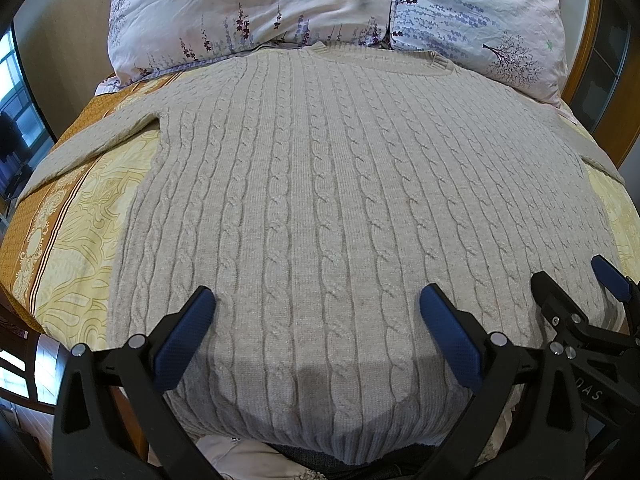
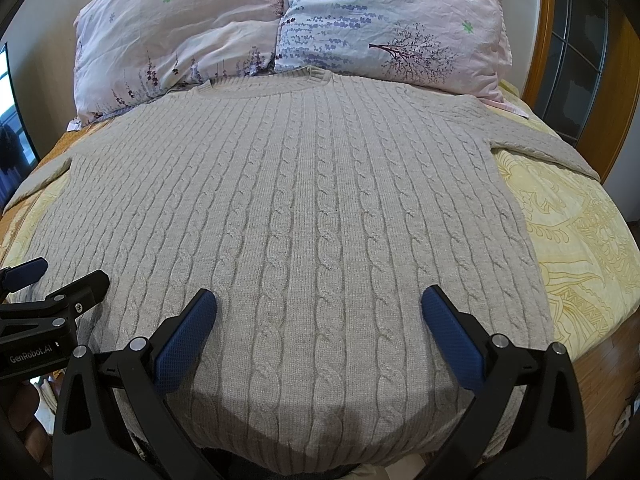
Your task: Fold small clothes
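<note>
Both grippers are sitting wide apart in the jaws, gripping nothing. Left gripper (image 1: 318,304) is hovering over the hem end of the sweater (image 1: 320,184), on its left half; right gripper (image 2: 319,306) is hovering beside it over the right half of the same end. Each is showing up at the edge of the other's view, so they are near each other, side by side. Cannot tell whether the blue pads (image 1: 188,328) are touching the knit or just above it.

Sweater is lying flat, spread out on the bed sheet (image 1: 80,232), collar (image 2: 316,76) at the far end touching the pillows (image 2: 280,20), hem hanging slightly over the near edge of the bed. Left sleeve (image 1: 80,148) is running out and down from the sweater's shoulder across the sheet; right sleeve (image 2: 552,148) is doing the same on the other side. Body looks smooth, no big wrinkles.

My read: folding is not started, we are sitting at the pre-grasp step. Nothing is folded yet, sleeves are both out.

Next move probably calls for:
- splitting the grippers outward from the sweater's centre line, one per side
- pinching either a sleeve cuff or a side seam near the hem, through enough layers of knit
- carrying that edge inward across the body

Thick cable knit is likely heavy and stretchy, so a shallow pinch could slip. Cuffs are out of frame in both views, so the reach to them is unclear.
</note>
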Tool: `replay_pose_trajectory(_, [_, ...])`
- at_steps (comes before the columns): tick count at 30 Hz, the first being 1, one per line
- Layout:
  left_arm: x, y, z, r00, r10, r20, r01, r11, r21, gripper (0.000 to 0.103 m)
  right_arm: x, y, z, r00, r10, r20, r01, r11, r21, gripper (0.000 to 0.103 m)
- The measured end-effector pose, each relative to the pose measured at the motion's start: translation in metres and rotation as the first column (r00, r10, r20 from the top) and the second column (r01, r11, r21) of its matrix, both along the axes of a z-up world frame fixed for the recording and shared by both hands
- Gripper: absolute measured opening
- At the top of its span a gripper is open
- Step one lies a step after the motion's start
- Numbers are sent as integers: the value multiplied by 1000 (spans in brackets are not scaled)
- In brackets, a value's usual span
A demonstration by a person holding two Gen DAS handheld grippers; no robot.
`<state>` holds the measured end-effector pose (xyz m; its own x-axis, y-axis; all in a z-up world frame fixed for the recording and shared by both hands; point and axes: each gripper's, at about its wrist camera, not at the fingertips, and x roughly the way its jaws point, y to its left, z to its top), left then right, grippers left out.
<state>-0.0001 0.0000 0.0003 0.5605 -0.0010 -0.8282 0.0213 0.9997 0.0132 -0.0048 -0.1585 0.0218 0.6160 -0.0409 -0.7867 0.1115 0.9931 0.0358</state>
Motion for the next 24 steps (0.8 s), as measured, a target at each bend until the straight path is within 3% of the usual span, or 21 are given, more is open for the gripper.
replay_pose_trajectory(12, [-2,-2,6,1000,-3,-4,3,1000,3,101,0,1,0,1000,10,4,-10,1000,-2,102])
replay_pose_trajectory(19, [2,-1,-1,1000,-16,7,16,1000,10,101,4,-3,-1,990,132,57,-132,991,8,102])
replay_pose_trajectory(24, [11,1,1,999,-30,36,30,1000,-5,101,16,-36,10,991,111,76,-119,988,102,102])
